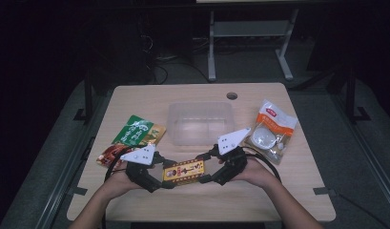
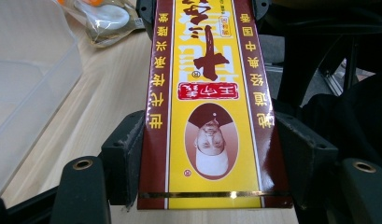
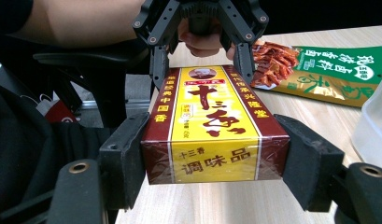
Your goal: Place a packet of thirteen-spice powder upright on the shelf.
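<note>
- Worktop (image 1: 135,98): one; carries one clear plastic tub (image 1: 200,123), with the rest around it.
- Snack packets: three, namely green (image 1: 138,130), red (image 1: 110,153), white (image 1: 271,130).
- Seasoning box (image 1: 184,171): one, between the hands at the near edge. Judged light, stiff, glossy film probably slippery; hold the long sides near each end.
- Left gripper (image 1: 160,179) clamps one end, right gripper (image 1: 208,167) the other.

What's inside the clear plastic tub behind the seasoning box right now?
The clear plastic tub looks empty; bare bottom shows through. Its near rim is partly hidden by the grippers.
</note>
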The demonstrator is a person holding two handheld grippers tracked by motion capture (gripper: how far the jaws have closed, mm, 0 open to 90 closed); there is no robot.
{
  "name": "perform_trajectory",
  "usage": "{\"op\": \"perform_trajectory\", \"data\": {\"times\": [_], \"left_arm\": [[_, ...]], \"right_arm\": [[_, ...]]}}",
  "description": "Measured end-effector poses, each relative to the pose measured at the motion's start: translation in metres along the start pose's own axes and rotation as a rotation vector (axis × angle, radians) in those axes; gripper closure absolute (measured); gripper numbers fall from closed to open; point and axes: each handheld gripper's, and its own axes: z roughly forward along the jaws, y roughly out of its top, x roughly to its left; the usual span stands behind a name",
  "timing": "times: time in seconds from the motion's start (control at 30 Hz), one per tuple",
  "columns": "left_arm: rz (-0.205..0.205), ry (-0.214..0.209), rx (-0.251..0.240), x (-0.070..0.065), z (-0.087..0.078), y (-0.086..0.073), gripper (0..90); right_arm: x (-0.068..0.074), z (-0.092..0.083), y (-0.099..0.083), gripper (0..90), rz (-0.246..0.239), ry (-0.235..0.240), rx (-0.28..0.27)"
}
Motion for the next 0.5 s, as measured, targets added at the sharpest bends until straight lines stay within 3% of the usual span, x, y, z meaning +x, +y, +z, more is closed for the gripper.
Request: {"op": "perform_trajectory", "data": {"times": [0.2,0.4,0.5], "left_arm": [[0.004,-0.005,0.001,0.000,0.003,0.000,31.5],[0.003,0.020,0.046,-0.002,0.012,-0.003,28.7],[-0.034,0.039,0.046,0.000,0.010,-0.005,21.4]], "right_arm": [[0.003,-0.001,0.002,31.6,-0.008,-0.008,0.010],[0.003,0.000,0.002,32.2,-0.018,-0.015,0.061],[0.002,0.000,0.001,32.3,-0.018,-0.030,0.091]]}}
